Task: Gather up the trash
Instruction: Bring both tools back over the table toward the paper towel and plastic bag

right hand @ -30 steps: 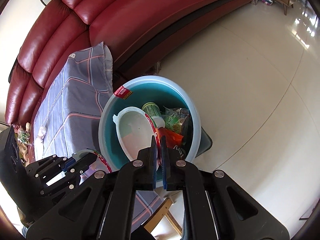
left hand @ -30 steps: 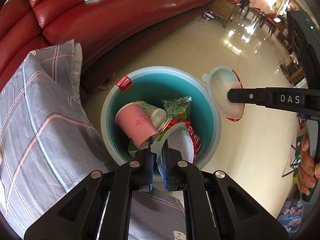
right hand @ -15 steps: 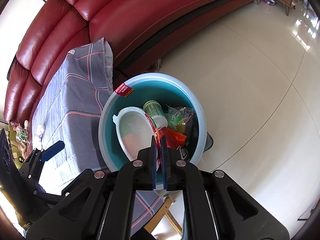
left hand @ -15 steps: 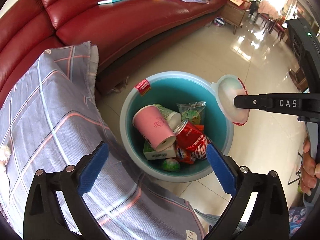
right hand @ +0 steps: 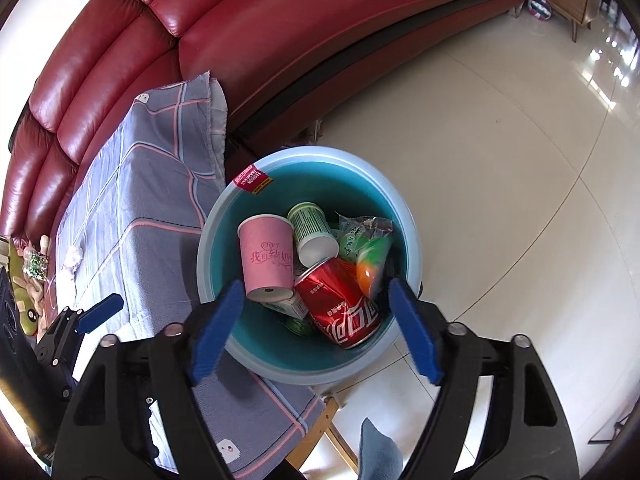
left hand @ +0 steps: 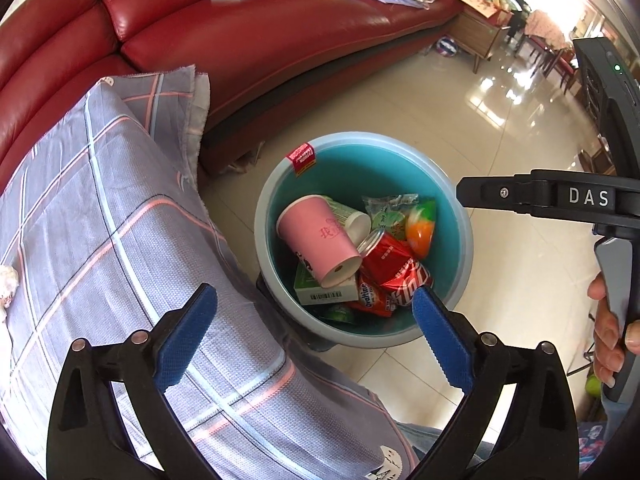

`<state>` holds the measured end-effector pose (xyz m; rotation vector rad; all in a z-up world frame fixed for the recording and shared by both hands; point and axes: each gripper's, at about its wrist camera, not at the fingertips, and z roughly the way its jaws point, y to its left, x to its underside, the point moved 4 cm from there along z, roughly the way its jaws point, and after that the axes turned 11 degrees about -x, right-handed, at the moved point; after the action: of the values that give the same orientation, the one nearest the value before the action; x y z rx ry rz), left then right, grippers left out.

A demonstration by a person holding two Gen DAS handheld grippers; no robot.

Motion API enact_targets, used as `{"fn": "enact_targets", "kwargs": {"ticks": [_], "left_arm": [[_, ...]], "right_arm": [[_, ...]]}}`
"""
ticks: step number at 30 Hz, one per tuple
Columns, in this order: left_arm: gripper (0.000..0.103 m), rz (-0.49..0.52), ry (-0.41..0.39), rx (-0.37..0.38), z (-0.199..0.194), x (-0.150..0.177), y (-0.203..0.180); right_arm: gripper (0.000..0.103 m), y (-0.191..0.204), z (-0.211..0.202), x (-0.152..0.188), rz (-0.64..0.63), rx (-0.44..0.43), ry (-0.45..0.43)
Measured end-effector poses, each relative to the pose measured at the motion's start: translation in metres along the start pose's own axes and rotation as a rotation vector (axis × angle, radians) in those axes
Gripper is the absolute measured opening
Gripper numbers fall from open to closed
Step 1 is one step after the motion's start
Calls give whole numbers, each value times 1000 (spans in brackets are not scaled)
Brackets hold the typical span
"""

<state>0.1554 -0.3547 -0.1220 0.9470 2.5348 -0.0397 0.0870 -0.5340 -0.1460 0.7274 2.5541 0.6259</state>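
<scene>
The left hand-held gripper [left hand: 314, 334] stands wide and empty over the round teal plastic bin [left hand: 466, 240]; the right hand-held gripper [right hand: 316, 330] is opening above it with nothing between its blue pads. This looks like the drop-off step ending, so the next move likely calls for finding more litter. On the floor beside the cloth-covered table [left hand: 100, 220], the bin holds a pink paper cup [left hand: 316, 242] and a crushed red soda can [left hand: 394, 266], among wrappers.

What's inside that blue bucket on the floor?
In the bucket: a pink paper cup, a red cola can, a green-labelled cup, snack wrappers and a small carton. Anything beneath is covered.
</scene>
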Motion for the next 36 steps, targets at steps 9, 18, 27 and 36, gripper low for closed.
{"fn": "enact_targets", "kwargs": {"ticks": [9,18,27,36], "left_arm": [[98,-17,2,8,-3,4,8],[98,-39,-16,9,-15,12,21],[99,-76,-43,19,-31,22,41],[99,-163,-61,-7,-47,50,91]], "right_arm": [[86,8,6,7,-10,47,29],[86,22,4,15,-22,67,33],[86,48,-2,23,-55,85,27],[89,104,13,33,-137,79,50]]}}
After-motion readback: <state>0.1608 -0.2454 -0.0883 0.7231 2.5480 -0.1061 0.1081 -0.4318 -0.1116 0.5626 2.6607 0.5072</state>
